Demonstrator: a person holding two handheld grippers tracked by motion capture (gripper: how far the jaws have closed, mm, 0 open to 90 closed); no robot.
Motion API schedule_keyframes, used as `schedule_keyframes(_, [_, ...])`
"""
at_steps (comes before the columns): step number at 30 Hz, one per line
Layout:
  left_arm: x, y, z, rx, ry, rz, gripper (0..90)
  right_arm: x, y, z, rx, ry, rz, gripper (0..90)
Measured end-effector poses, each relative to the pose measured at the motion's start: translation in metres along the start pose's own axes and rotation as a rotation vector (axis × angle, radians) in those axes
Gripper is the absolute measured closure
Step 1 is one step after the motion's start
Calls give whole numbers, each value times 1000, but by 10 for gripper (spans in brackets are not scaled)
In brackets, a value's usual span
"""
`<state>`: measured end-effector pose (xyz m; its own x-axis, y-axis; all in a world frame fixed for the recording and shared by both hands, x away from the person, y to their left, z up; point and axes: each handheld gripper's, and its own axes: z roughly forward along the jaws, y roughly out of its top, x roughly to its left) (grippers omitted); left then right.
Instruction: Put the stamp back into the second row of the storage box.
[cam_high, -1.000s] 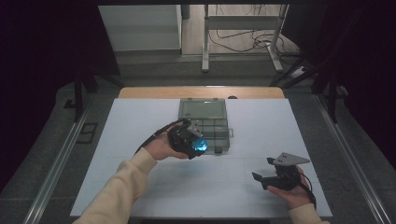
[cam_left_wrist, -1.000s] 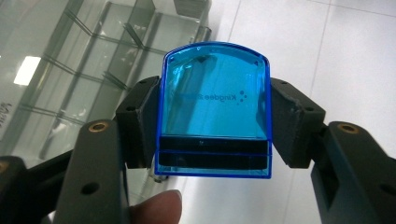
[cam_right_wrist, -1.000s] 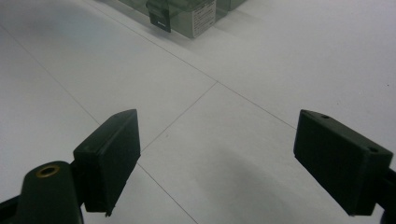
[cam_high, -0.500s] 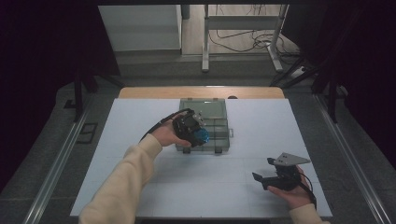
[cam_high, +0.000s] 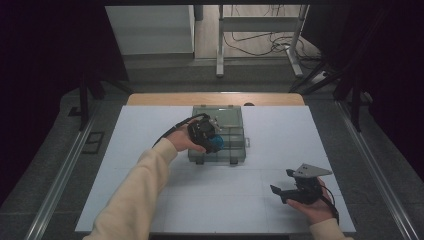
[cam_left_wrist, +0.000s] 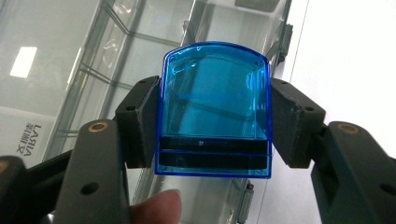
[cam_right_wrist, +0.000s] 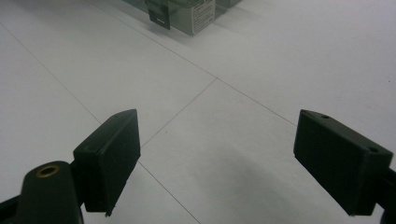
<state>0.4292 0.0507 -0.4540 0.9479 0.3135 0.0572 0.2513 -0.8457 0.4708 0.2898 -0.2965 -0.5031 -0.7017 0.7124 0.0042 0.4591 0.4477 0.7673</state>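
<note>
Blue translucent insert (cam_left_wrist: 215, 109): a small box-like piece with one rounded end and one flat end. In the left gripper view its long axis runs up the frame, rounded end away from the camera, flat end with two dark bands nearest it. Clamped on its two side walls by the left gripper (cam_left_wrist: 214, 123), jaws pressed against it.
Position: held over the clear compartment organiser case (cam_high: 218, 134), above its near-left part in the high view; contact with the case cannot be told.
Case: lies at the middle far part of the white table (cam_high: 150, 125), latches on its near edge.
Right gripper (cam_high: 287, 189): held low over the table's near right corner, well apart from the case, jaws spread wide with nothing between them.
</note>
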Motion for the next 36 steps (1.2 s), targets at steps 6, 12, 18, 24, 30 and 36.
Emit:
schedule_keyframes(6, [0, 0, 6, 18, 3, 11, 408, 0, 0, 0, 1, 1, -2, 148])
schedule_keyframes(12, [1, -2, 13, 42, 4, 17, 408, 0, 0, 0, 4, -1, -2, 148])
schedule_keyframes(18, [0, -1, 15, 45, 2, 22, 408, 0, 0, 0, 2, 1, -1, 148])
schedule_keyframes(24, [-1, -1, 13, 0, -9, 5, 221, 0, 0, 0, 4, 0, -2, 148])
schedule_keyframes(30, [-3, -1, 0, -60, -24, -69, 79, 0, -1, -1, 1, -1, -2, 148])
schedule_keyframes(36, [-16, -10, -14, -114, 43, -167, 76, 0, -1, -1, -2, -2, -2, 148])
